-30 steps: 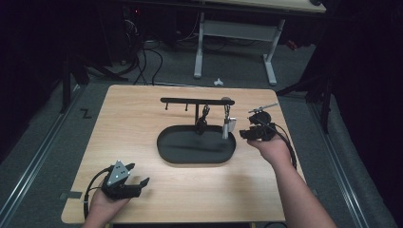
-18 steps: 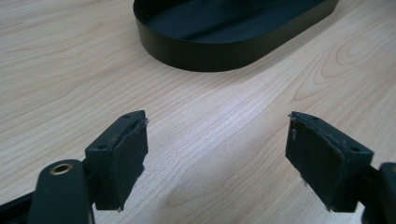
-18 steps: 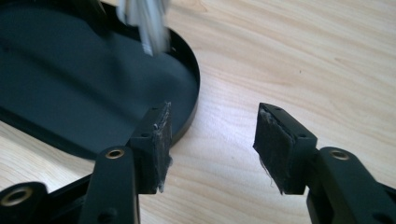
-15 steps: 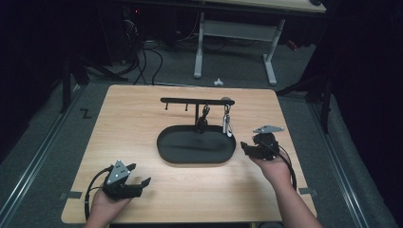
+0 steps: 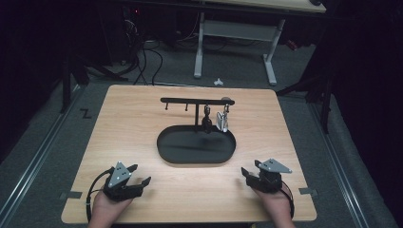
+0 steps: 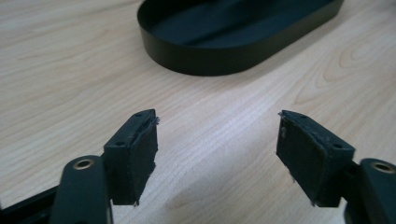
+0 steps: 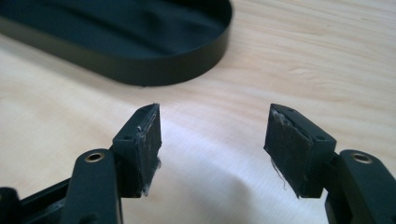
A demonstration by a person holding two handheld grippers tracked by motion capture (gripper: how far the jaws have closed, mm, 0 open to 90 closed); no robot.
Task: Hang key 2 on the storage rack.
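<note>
Resting low over the near right corner of the table [image 5: 142, 109], the right tool [image 5: 251, 172] points toward the far left with its jaws spread wide and nothing between them; they have just been opening. In the right gripper view the two black pads [image 7: 148, 140] stand well apart over bare wood, with the rim of the black oval tray [image 7: 140, 70] beyond them. The left tool [image 5: 138, 175] sits at the near left corner, held in a hand [image 5: 107, 206], and its jaws also gape wide and empty, the left gripper view showing the tray [image 6: 210, 60] ahead of its pads [image 6: 140, 149]. The tray [image 5: 164, 152] lies at the middle of the table, between the two tools and farther away than both. Behind its far edge stands a black rack [image 5: 190, 100] with a horizontal bar; a small dark item [image 5: 207, 121] and a silvery item [image 5: 221, 121] hang from the bar toward its right end, above the tray's far rim. What they are is too small to tell.
</note>
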